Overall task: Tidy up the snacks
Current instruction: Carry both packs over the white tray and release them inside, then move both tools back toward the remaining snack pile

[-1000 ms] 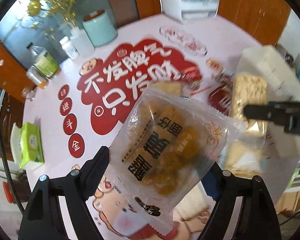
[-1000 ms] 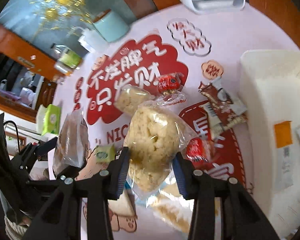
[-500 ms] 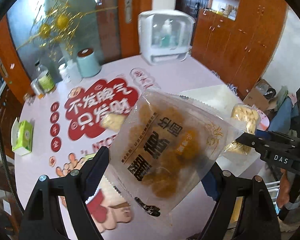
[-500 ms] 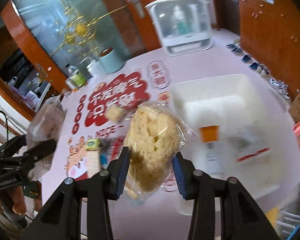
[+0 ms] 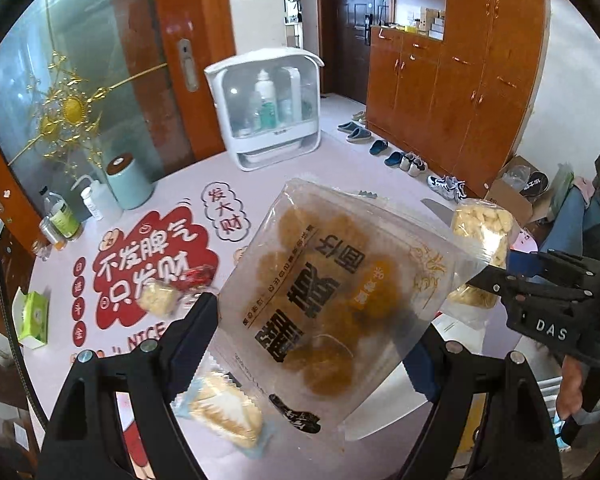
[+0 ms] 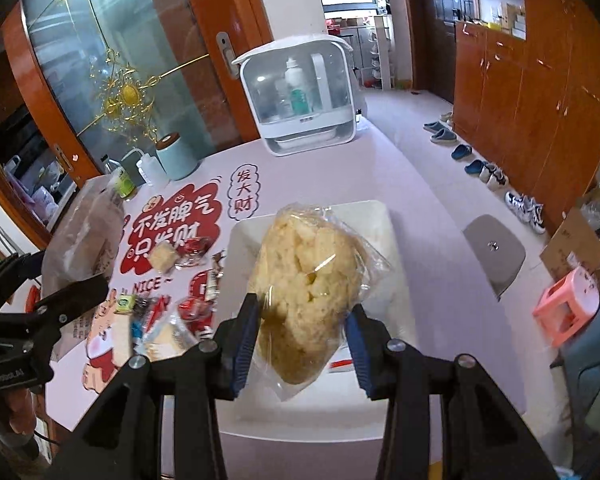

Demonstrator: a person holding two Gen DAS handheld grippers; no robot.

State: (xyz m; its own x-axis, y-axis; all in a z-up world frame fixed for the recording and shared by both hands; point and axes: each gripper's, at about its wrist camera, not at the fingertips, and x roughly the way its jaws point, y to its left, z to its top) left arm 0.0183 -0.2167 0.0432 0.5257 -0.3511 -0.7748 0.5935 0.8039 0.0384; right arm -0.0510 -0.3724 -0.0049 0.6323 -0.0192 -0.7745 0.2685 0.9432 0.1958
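Left gripper [image 5: 316, 344] clamps the light, crinkly brown-snack bag [image 5: 340, 292] by its sides; right gripper [image 6: 302, 340] squeezes the soft, crushable pale puffed-snack bag [image 6: 308, 280] at mid-body

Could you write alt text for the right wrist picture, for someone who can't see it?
The right gripper holds a clear bag of pale puffed snacks in its jaws above a white tray on a pink table. Small wrapped snacks lie scattered to the left.

Loose snacks [image 6: 188, 312] on the table [image 6: 432, 184], left of the tray [image 6: 380, 220].
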